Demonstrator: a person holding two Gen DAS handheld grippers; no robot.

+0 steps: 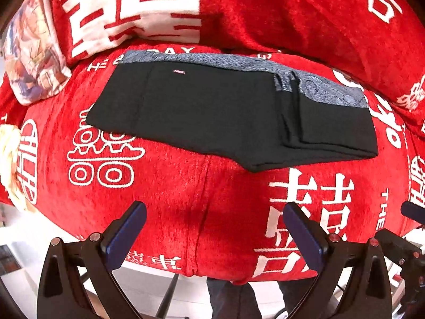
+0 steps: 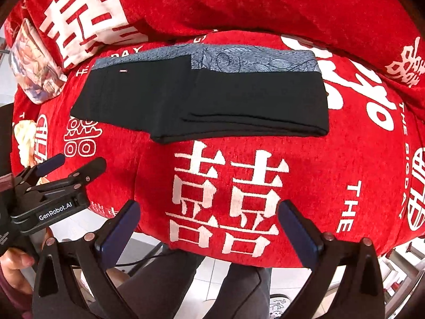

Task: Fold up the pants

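a: at 12 o'clock on the red sofa cover (image 1: 170, 186), black pants (image 1: 212, 111) lie folded flat.
b: left gripper (image 1: 213, 235) and right gripper (image 2: 208, 230) both spread apart, empty. looks nearly done.

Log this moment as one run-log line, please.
folded black fabric pants flat on red printed cover | left tongs open, empty | right tongs open, empty
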